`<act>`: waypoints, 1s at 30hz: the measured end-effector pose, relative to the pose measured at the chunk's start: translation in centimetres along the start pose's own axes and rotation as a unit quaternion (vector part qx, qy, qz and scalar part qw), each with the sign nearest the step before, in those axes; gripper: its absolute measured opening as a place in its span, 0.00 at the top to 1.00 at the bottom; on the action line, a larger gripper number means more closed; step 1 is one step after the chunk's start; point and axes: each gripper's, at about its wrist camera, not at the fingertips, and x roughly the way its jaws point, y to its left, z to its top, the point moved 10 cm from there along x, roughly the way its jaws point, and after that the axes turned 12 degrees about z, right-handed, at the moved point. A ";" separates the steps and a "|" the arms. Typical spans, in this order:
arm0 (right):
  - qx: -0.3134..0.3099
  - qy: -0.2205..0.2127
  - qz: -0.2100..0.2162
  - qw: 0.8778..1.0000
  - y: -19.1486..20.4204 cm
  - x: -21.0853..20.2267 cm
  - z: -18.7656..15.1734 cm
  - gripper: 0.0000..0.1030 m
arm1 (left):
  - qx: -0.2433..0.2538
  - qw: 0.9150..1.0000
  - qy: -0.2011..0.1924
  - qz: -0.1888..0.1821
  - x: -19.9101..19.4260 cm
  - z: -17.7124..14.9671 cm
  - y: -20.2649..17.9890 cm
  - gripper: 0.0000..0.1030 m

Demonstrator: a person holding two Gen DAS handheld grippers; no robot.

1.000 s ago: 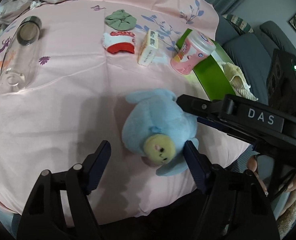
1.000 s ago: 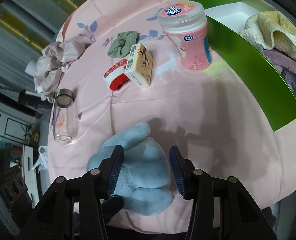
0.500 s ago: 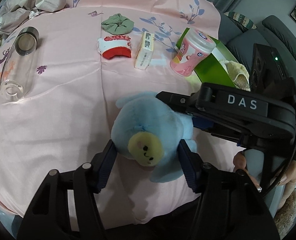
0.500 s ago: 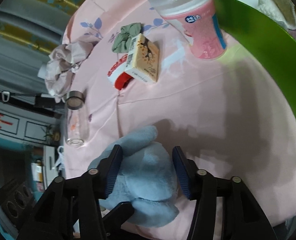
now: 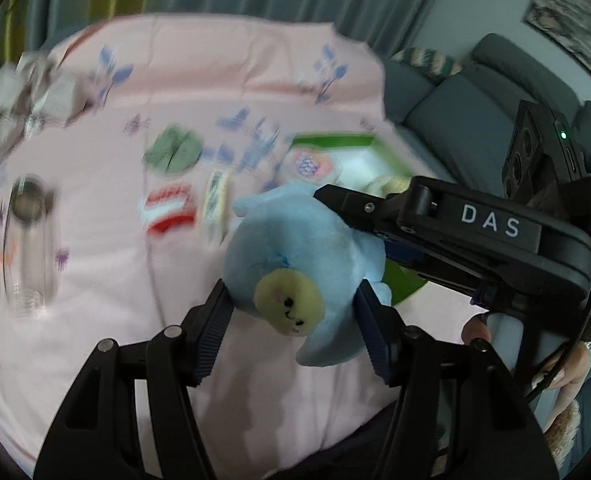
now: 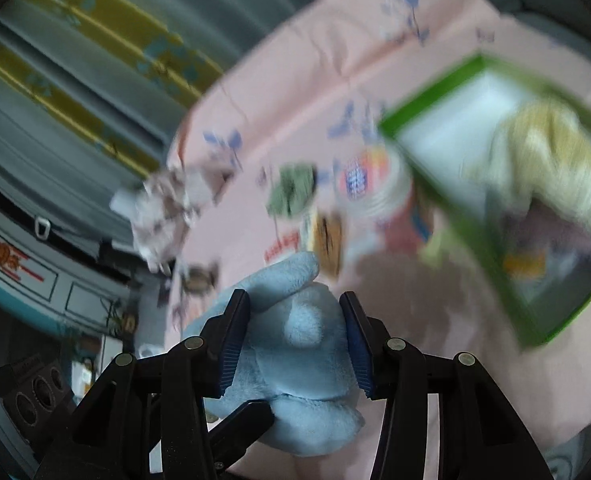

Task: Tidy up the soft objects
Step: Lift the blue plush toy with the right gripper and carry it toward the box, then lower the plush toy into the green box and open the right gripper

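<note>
Mid-carry: left claw and right claw both pinched round blue plush toy. Next, probably: swung right over green-walled box, then let go.

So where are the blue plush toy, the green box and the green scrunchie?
blue plush toy (image 5: 295, 248): left wrist view, its blue body.
green box (image 6: 447, 196): right wrist view, near wall.
green scrunchie (image 5: 172, 154): left wrist view, its middle.

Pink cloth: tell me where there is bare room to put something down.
Bare pink cloth lies between the glass bottle and the blue plush toy, toward the near edge. Crowded: the green scrunchie, red-and-white item, small carton, pink jar beside the green box.
</note>
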 end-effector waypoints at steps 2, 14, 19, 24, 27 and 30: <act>-0.013 -0.029 -0.001 0.999 0.5 -1.7 2.3 0.52 | 0.012 1.000 -0.018 -0.009 -0.5 2.0 -1.4 0.42; 0.005 -0.146 -0.009 0.989 -5.1 -7.4 12.8 0.52 | 0.088 0.993 -0.059 -0.052 3.4 10.7 -10.4 0.42; 0.020 -0.177 -0.046 0.983 -9.6 -8.2 14.8 0.52 | 0.094 0.992 -0.032 -0.083 7.1 11.1 -13.2 0.42; 0.069 -0.173 -0.053 0.981 -15.3 -7.3 15.5 0.52 | 0.105 0.992 -0.004 -0.077 11.6 10.6 -15.4 0.42; 0.093 -0.168 -0.061 0.979 -17.8 -6.8 15.4 0.52 | 0.104 0.992 0.016 -0.075 13.9 10.0 -16.0 0.42; 0.110 -0.161 -0.071 0.978 -19.6 -6.2 15.1 0.52 | 0.104 0.991 0.032 -0.073 15.7 9.2 -16.3 0.41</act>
